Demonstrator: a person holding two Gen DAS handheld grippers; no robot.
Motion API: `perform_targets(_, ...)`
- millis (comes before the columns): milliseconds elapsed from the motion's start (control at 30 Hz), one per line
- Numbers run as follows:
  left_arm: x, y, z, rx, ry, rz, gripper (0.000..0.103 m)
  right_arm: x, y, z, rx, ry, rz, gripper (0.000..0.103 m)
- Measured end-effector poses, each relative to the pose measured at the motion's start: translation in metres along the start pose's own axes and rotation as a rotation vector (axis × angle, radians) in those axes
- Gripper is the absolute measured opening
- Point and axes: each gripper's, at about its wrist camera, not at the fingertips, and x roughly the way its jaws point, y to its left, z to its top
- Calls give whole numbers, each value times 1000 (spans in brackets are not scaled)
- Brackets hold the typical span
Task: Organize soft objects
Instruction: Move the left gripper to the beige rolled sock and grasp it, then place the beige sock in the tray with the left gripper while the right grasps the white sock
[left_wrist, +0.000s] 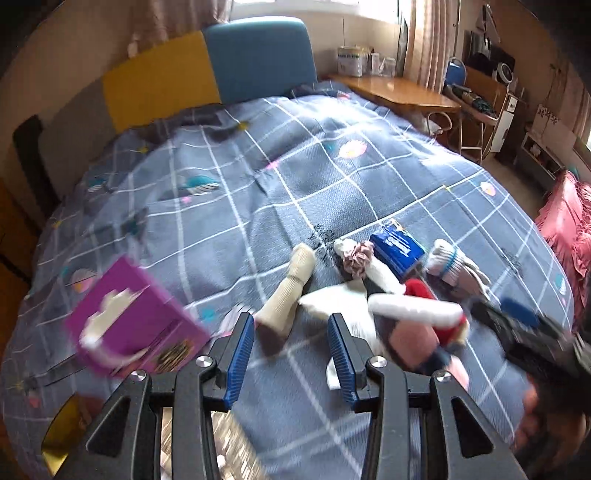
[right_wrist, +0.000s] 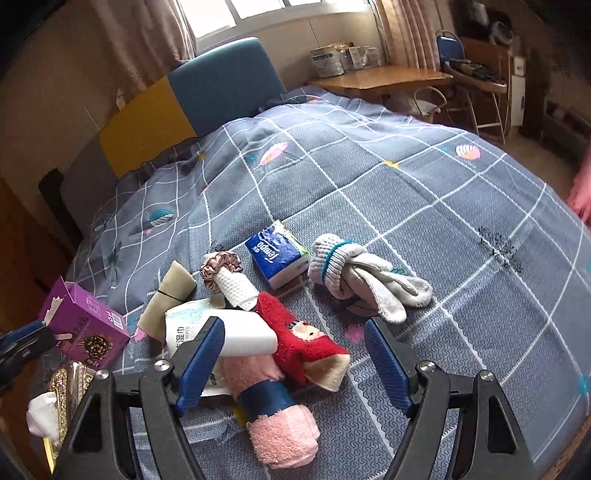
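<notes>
The rolled pink towel (right_wrist: 277, 417) with its blue band lies near the bed's near edge, between my right gripper (right_wrist: 295, 362) fingers, which stand wide apart and grip nothing. My left gripper (left_wrist: 291, 354), half parted and empty, hangs over bare quilt (left_wrist: 295, 155) beside the purple box (left_wrist: 133, 328).

1. We see a home bedroom: a bed (right_wrist: 369, 177) under a grey checked quilt, with a blue and yellow headboard (right_wrist: 192, 99).
2. We note a curtained window (right_wrist: 236, 14) and a wooden desk (right_wrist: 384, 75) beside it.
</notes>
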Motion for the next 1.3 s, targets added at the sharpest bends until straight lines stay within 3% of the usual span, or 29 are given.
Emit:
perform_targets(133, 49, -11, 17, 59, 62, 32, 44, 3, 3, -2, -6, 30, 34, 79)
perform_targets(300, 89, -17, 31, 102, 110, 22, 58, 3, 4, -3, -3, 43, 69, 79)
perform_targets(467, 122, -14, 40, 94, 182, 16, 59, 2, 2, -2, 22, 47, 100, 79)
perform_targets(633, 141, -19, 42, 91, 204, 10, 59, 3, 3, -2, 21, 59, 111, 79)
perform_targets(667, 145, -20, 41, 93, 216, 21, 59, 3, 3, -2, 20, 58, 110, 79)
perform_targets(733, 152, -22, 39, 93, 236, 20, 33, 3, 3, -2, 20, 55, 103, 79)
perform_targets(767, 150, -22, 38, 98, 223, 48, 27, 3, 2, -2, 22, 55, 103, 79)
perform_targets(833, 143, -19, 37, 73, 210, 7, 23, 3, 1, -2, 23, 49, 99, 79)
perform_targets(900, 131, -16, 37, 71, 187, 24, 21, 2, 1, -2, 21, 42, 94, 79)
perform_targets(1067, 96, -11, 34, 56, 120, 30, 20, 3, 9, -2, -30, 39, 81, 76)
perform_targets(1300, 61, 4, 52, 4, 57, -20, 20, 16, 34, 21, -148, 35, 67, 59)
